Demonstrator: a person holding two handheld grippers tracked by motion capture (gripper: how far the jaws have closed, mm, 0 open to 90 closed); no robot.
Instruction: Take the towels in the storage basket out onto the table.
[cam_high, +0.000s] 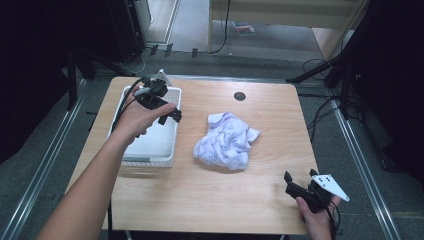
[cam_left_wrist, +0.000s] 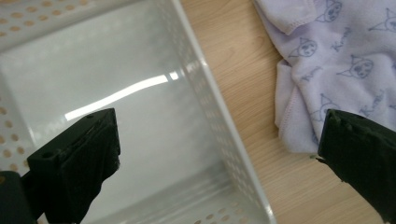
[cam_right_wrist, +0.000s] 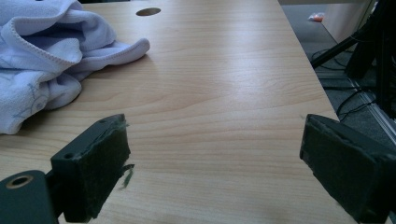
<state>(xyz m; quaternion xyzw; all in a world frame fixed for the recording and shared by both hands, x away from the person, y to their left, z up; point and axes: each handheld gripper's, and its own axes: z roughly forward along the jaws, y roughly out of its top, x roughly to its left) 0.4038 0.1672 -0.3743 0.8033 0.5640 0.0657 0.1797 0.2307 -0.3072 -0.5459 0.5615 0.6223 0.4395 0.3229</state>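
at the left of the table stands a white basket with perforated walls, and it has nothing inside. the left gripper hovers above the right wall of this basket, held by the left hand; in the left gripper view its jaws stand wide apart, one over the basket floor and one over the edge of the cloth, and they hold nothing. in the middle of the table, just beside the basket but not touching it, lies the crumpled lilac cloth with small printed figures. at the right, near the front corner, the right gripper rests low over the wood, well apart from the cloth, and its jaws are also wide apart and empty. i judge that the step in hand is the reach for the cloth, before any grasp. the next move calls for the left gripper to go right and down onto a raised fold, to close on it firmly, and then to lift it over the basket wall without dragging the basket.
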